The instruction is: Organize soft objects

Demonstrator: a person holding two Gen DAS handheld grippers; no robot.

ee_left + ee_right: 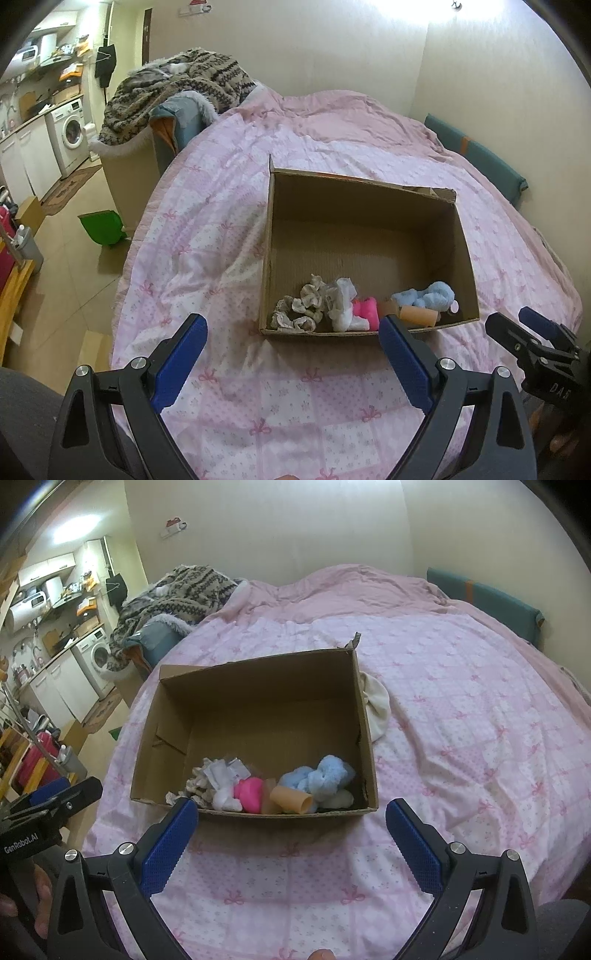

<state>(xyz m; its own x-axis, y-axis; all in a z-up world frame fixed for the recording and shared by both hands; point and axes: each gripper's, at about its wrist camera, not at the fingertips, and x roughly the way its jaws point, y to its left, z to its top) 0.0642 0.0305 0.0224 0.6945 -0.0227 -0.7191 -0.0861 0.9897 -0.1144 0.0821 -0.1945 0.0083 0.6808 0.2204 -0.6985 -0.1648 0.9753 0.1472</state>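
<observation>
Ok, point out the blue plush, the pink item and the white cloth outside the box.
blue plush [325, 777], right wrist view, its body
pink item [250, 794], right wrist view, its middle
white cloth [378, 705], right wrist view, its bunched centre

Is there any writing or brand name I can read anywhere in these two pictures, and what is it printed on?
"GenRobot.AI": white letters on the black body of the left gripper, seen at the edge of the right wrist view.
"DAS": pale letters on the black body of the right gripper, seen in the left wrist view; the last letter is uncertain.
White tags on items in the cardboard box: too small to read.
</observation>
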